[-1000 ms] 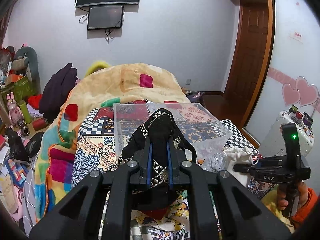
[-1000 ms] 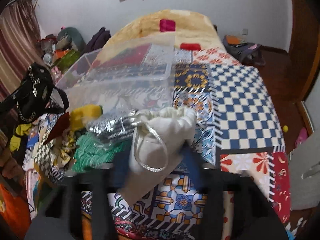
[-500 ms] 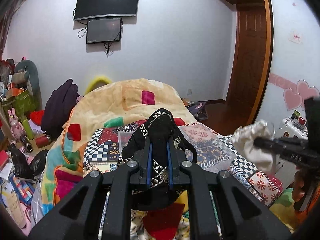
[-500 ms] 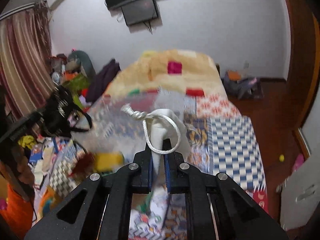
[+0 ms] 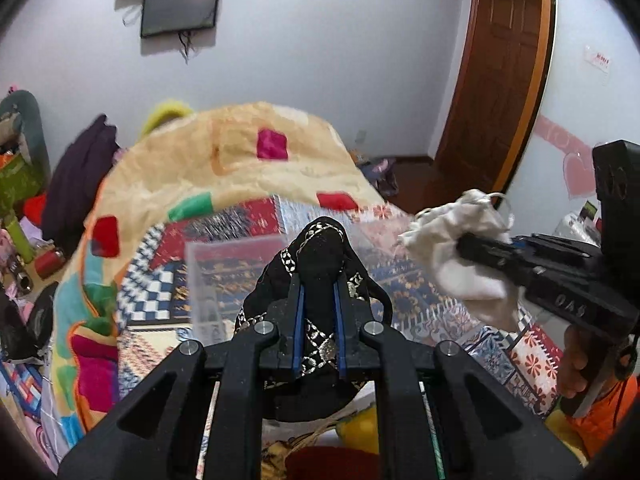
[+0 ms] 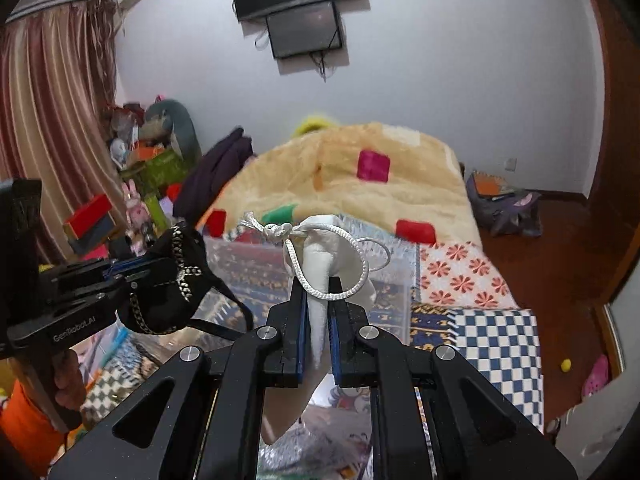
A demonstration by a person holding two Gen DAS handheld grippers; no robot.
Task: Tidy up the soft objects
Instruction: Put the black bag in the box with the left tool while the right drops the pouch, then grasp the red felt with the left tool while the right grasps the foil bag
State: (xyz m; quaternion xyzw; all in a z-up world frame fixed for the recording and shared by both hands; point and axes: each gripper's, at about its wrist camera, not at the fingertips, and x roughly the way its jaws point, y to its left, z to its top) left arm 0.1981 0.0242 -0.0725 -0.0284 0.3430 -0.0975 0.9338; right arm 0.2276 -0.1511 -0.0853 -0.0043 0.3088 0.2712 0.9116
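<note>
Above the bed [image 5: 532, 344], we hold both tools clamped: left tool [image 5: 318, 300] on black pouch [image 5: 320, 252], right tool [image 6: 318, 320] on white drawstring bag [image 6: 320, 264], carrying them toward the clear box [image 6: 248, 276].

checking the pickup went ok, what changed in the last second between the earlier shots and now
The right gripper took hold of the white drawstring pouch, which lay on the bed a second ago, and lifted it clear, now level with the left gripper above the clear plastic bin. Unchanged: the left gripper stays shut on the black pouch.
</note>
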